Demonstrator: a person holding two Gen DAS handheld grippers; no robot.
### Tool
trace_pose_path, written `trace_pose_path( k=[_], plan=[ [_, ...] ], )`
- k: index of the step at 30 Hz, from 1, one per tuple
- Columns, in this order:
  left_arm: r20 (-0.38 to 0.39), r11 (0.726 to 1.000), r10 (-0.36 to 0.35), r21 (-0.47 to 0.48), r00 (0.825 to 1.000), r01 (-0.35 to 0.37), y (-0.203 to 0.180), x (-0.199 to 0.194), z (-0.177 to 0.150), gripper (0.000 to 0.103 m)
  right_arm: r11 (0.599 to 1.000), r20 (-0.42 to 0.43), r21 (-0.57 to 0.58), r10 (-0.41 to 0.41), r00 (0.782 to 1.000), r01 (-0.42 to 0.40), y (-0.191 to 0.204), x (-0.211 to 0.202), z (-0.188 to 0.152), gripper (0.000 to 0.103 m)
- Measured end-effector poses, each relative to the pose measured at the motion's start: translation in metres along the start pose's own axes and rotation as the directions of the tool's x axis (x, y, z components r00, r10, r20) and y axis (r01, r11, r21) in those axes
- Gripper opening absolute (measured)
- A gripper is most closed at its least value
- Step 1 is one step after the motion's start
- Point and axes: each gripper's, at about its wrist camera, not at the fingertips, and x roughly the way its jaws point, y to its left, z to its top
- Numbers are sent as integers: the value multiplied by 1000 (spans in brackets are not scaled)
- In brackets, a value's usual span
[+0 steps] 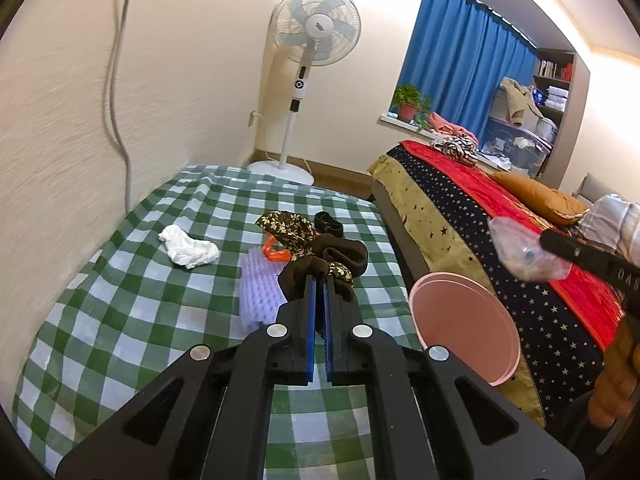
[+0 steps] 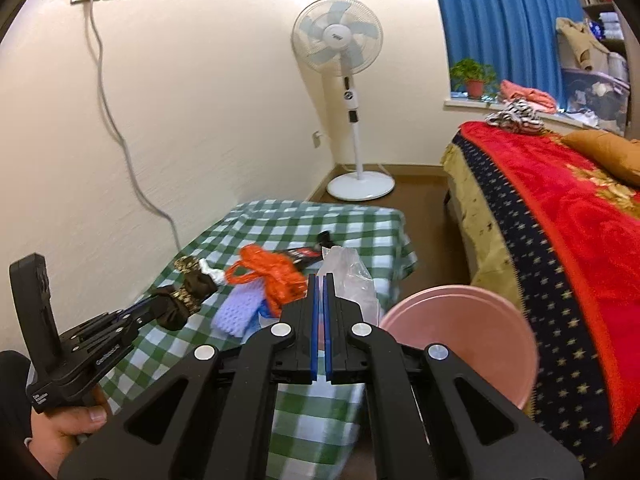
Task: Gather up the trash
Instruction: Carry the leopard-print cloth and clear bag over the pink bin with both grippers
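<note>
My left gripper (image 1: 320, 280) is shut on a dark brown cloth piece with floral trim (image 1: 308, 252) and holds it above the green checked table (image 1: 132, 292). My right gripper (image 2: 319, 278) is shut on a crumpled clear plastic bag (image 2: 352, 276). The left wrist view shows that bag (image 1: 524, 252) hanging from the right gripper (image 1: 550, 238) above the pink bin (image 1: 464, 324). On the table lie a white crumpled tissue (image 1: 188, 248), a purple foam net (image 1: 260, 292), an orange mesh bag (image 2: 272, 276) and a black wrapper (image 2: 300, 254).
The pink bin (image 2: 460, 336) stands between the table and a bed with a red and starred blanket (image 2: 560, 220). A white standing fan (image 2: 352, 120) is in the corner beyond the table. A grey cable (image 2: 120, 132) hangs down the wall at left.
</note>
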Motion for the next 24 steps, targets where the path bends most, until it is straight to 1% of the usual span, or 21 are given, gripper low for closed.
trace_pose_path(
  k=[8,12,14,19,24],
  plan=[
    [14,998,-47,46,999,46,-24,1,-3,3,995,21,42,-87,996,86,-51,-10,4,2],
    [14,995,-77,67,997,76,-36,4,-6,3,988,19,107,-114,993,112,-77,-6,-1,2],
    [11,992,-93,82,996,92,-44,7,-7,3,985,22,128,-122,992,118,-84,-3,-2,2],
    [13,986,-125,115,992,123,-62,16,-4,3,979,27,124,-165,986,161,-95,4,-4,2],
    [8,979,-152,135,988,149,-81,30,-3,3,974,23,142,-182,983,177,-108,3,-7,2]
  ],
)
